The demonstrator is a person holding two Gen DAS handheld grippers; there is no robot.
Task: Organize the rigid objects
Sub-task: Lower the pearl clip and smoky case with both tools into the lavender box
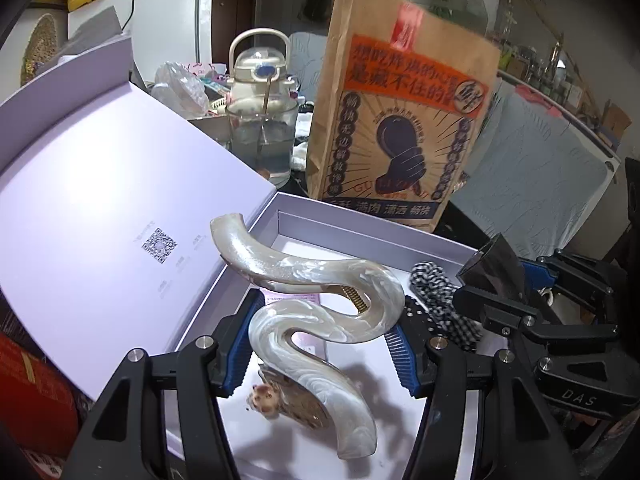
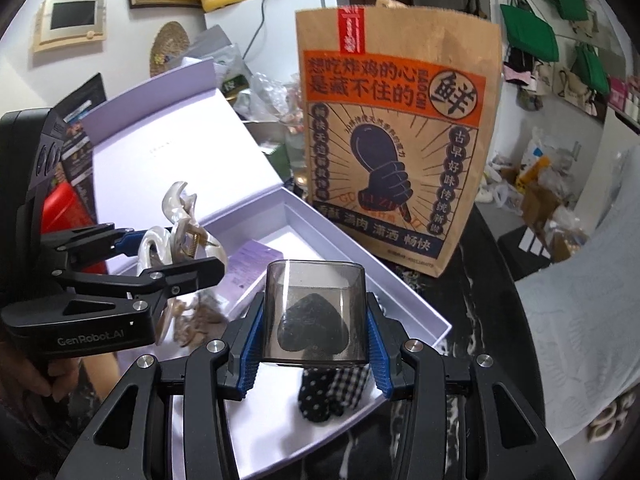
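The left gripper [image 1: 326,340] grips a pearly white, S-shaped wavy hair claw clip [image 1: 316,300] between its blue pads, above the open lilac cardboard box [image 1: 360,216]. The clip's long axis runs forward along the fingers, its far end curling up-left. The right gripper [image 2: 314,346] squeezes a smoky translucent plastic case [image 2: 314,312], apparently holding a dark heart-shaped piece, over the box's near edge.
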